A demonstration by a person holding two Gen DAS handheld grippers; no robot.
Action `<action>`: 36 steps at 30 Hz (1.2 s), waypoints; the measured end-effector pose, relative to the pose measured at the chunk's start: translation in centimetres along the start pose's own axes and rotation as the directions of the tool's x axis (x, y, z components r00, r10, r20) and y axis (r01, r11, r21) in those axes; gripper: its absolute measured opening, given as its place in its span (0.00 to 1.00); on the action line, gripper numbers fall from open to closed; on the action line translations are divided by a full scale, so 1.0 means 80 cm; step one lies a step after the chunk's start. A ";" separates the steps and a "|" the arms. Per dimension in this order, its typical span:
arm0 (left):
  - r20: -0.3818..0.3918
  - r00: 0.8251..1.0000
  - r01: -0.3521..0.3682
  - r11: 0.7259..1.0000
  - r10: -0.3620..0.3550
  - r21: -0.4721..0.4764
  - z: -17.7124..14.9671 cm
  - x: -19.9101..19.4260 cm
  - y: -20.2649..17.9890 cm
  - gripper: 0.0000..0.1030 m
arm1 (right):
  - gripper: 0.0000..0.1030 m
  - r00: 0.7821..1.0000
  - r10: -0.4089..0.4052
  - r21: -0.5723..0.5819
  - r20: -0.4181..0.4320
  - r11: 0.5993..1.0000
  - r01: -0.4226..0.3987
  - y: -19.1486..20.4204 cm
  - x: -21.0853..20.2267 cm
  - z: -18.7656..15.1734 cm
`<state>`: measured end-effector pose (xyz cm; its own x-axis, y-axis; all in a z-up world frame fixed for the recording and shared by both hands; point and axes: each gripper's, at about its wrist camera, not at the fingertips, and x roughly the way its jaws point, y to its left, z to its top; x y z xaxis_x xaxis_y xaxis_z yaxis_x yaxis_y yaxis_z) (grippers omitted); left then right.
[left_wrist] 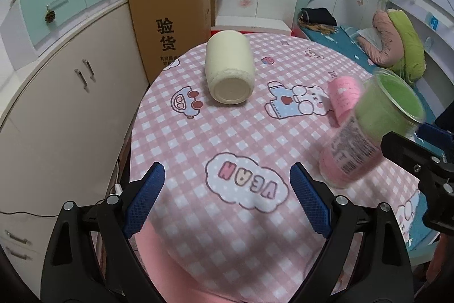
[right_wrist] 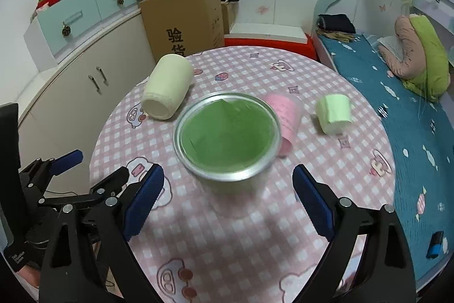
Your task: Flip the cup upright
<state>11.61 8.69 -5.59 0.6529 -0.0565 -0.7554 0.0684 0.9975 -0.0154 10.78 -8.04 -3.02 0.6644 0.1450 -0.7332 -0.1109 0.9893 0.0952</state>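
Observation:
A clear plastic cup (right_wrist: pixel 227 135) with a green lining and a pink, labelled lower part stands mouth-up and slightly tilted on the table; it also shows blurred in the left wrist view (left_wrist: pixel 374 127). My right gripper (right_wrist: pixel 228 203) is open just behind it, fingers apart on either side and not touching. My left gripper (left_wrist: pixel 227 200) is open and empty over the table's near edge, left of the cup. A cream cup (left_wrist: pixel 228 67) lies on its side at the far left, bottom toward me.
A pink cup (right_wrist: pixel 285 115) lies on its side behind the green-lined cup. A pale green cup (right_wrist: pixel 334 114) lies on its side to the right. The round table (left_wrist: pixel 227 132) has a pink checked cloth. A cabinet is left, a cardboard box (left_wrist: pixel 170 22) behind, a bed right.

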 end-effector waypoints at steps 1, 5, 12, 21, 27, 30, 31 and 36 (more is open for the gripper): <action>0.006 1.000 -0.001 1.000 0.001 -0.001 -0.002 -0.005 -0.002 0.88 | 0.89 1.000 -0.006 0.005 0.009 1.000 0.006 -0.002 -0.005 -0.004; 0.053 0.998 -0.023 0.999 0.021 0.030 -0.018 -0.036 -0.024 0.88 | 0.93 0.997 -0.041 0.023 0.064 0.999 0.039 -0.013 -0.032 -0.025; 0.141 0.989 -0.055 0.997 0.046 0.062 -0.037 -0.085 -0.060 0.88 | 0.93 0.990 -0.013 0.070 0.138 0.998 0.004 -0.034 -0.077 -0.056; 0.278 0.960 -0.062 0.995 0.038 0.078 -0.053 -0.143 -0.092 0.89 | 0.93 0.942 -0.119 0.111 0.314 0.990 0.088 -0.052 -0.136 -0.082; 0.343 0.938 -0.070 0.995 0.040 0.077 -0.061 -0.159 -0.099 0.90 | 0.93 0.908 -0.164 0.119 0.386 0.985 0.127 -0.058 -0.148 -0.096; 0.375 0.926 -0.063 0.996 0.036 0.061 -0.065 -0.165 -0.097 0.90 | 0.93 0.900 -0.165 0.115 0.403 0.985 0.129 -0.061 -0.147 -0.103; 0.383 0.923 -0.058 0.997 0.033 0.054 -0.067 -0.167 -0.097 0.91 | 0.93 0.895 -0.169 0.114 0.412 0.984 0.134 -0.061 -0.146 -0.106; 0.433 0.901 -0.069 0.996 0.040 0.052 -0.074 -0.171 -0.100 0.93 | 0.93 0.871 -0.184 0.106 0.455 0.983 0.153 -0.061 -0.149 -0.118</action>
<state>-2.32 1.69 1.02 0.9172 -0.0293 -0.3973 0.0622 0.9956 0.0703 -3.59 -14.76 -1.09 0.9354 -0.0476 -0.3504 0.0704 0.9961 0.0528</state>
